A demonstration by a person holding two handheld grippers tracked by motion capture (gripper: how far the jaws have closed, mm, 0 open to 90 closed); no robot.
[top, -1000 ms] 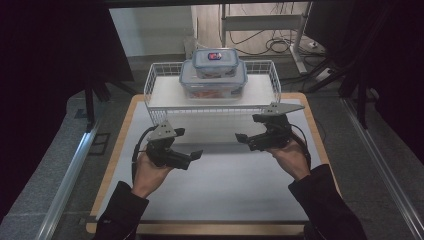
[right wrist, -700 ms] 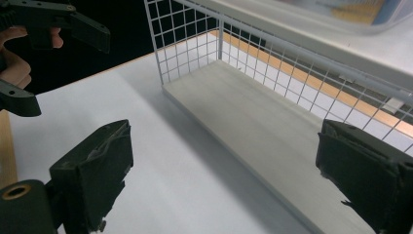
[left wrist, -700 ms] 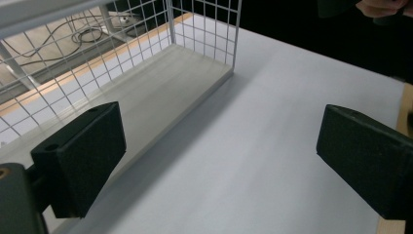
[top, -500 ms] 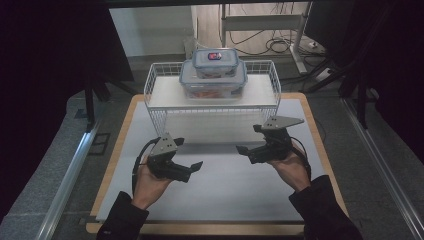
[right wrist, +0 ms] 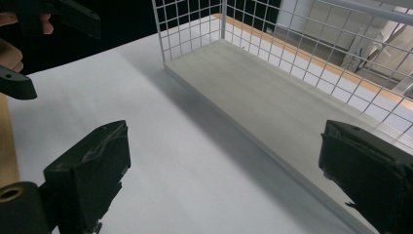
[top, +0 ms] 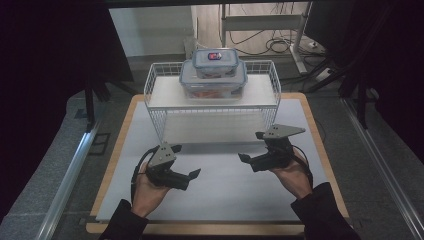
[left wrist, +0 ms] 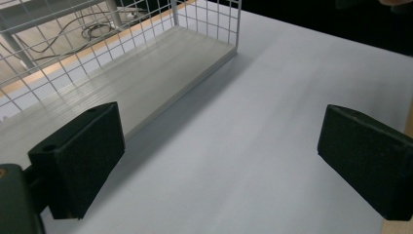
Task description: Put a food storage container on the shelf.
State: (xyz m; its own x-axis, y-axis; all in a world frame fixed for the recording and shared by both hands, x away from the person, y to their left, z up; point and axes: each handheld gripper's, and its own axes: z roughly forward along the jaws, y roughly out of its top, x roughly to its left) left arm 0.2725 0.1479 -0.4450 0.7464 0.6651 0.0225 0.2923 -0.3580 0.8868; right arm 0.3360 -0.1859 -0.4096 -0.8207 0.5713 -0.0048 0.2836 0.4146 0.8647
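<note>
A white wire rack (top: 165,94) stands at the back middle of the white mat (top: 220,197). On its top shelf sits a large clear container with a blue lid (top: 212,84), and a smaller one (top: 216,61) is stacked on it. My left gripper (top: 192,175) is held low over the mat, front left of the rack, pointing right. Its jaws stand wide open (left wrist: 224,156) with nothing between them. My right gripper (top: 246,158) is at the front right, pointing left, also open and empty (right wrist: 229,170). The rack's lower shelf (right wrist: 272,97) lies bare ahead of it.
The mat lies on a wooden board (top: 117,150) whose edge shows at left and right. Metal rails (top: 70,175) run along both sides of the table. Cables and table legs (top: 270,45) lie behind the rack. The left gripper (right wrist: 58,19) appears far off in the right gripper view.
Both hands have drawn back from the rack toward the near edge of the mat. The jaws stay open and the containers have not moved.
</note>
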